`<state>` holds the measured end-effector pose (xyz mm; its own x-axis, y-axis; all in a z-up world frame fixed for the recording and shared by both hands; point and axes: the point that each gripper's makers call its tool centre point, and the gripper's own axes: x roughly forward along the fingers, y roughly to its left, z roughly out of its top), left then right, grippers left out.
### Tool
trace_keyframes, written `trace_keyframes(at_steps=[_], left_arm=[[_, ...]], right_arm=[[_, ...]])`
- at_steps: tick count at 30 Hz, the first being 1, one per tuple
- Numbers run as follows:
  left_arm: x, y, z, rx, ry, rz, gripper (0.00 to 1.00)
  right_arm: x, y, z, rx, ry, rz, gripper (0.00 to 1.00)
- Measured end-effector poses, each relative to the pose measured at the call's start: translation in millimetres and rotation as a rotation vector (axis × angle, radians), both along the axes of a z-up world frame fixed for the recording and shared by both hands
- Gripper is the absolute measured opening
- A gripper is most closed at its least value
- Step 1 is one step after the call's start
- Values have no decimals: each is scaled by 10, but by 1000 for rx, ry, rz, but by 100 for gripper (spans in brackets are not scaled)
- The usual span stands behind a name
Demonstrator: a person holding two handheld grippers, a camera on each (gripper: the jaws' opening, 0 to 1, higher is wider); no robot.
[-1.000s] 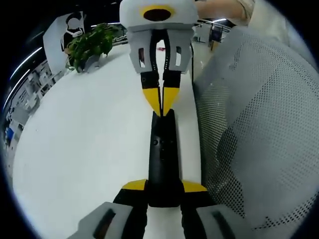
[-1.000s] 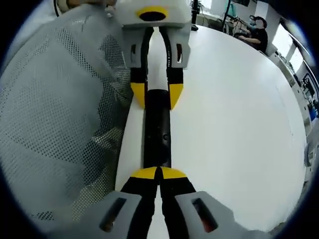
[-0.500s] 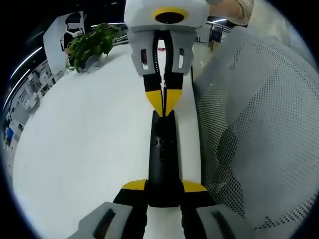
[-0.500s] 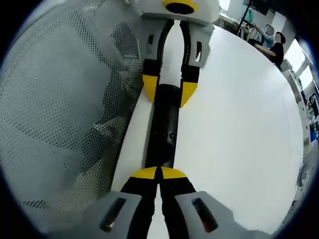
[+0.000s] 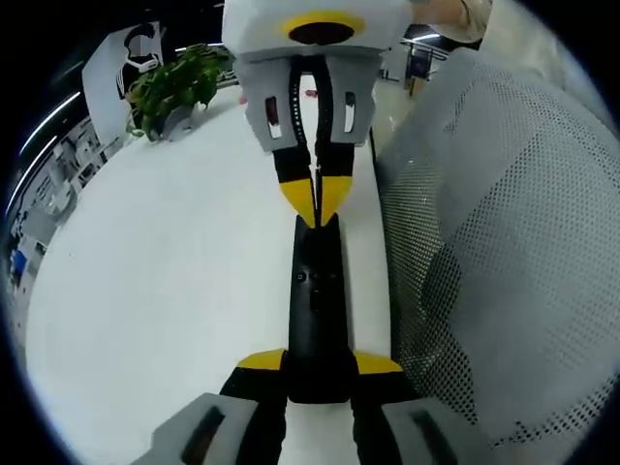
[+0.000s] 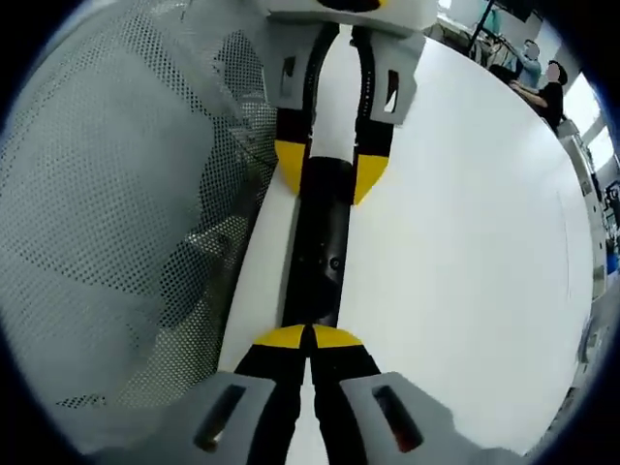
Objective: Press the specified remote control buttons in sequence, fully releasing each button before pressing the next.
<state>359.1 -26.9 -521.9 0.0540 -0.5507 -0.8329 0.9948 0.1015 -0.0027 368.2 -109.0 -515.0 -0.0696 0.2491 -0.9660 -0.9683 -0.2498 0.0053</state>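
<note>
A slim black remote (image 5: 318,291) lies lengthwise near the edge of the white table (image 5: 165,291). My left gripper (image 5: 319,362) is shut on its near end, one yellow-tipped jaw on each side. My right gripper (image 5: 315,205) comes in from the top of the left gripper view, shut, with its joined yellow tips touching the remote's far end. In the right gripper view, the right gripper (image 6: 310,337) is shut with its tips on the end of the remote (image 6: 320,252). The left gripper (image 6: 330,172) clamps the other end there.
A grey mesh chair back (image 5: 494,252) (image 6: 116,194) stands right beside the table edge along the remote. A potted green plant (image 5: 179,82) sits at the far corner of the table. People (image 6: 542,82) sit beyond the far side of the table (image 6: 465,271).
The right gripper has tilted and edged slightly closer to the left one, while its shut tips stay at the remote's end. The left gripper and the remote have not moved.
</note>
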Motion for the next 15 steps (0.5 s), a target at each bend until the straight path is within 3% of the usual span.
trace_keyframes(at_steps=[6, 11, 15], left_arm=[[-2, -16, 4, 15, -1, -1, 24], [-6, -20, 8, 30, -2, -3, 24], [-10, -15, 13, 36, -5, -8, 24]], right_arm=[[3, -5, 0, -8, -24, -41, 0], [16, -5, 3, 36, 5, -170, 0], [22, -19, 6, 79, -3, -222, 0]])
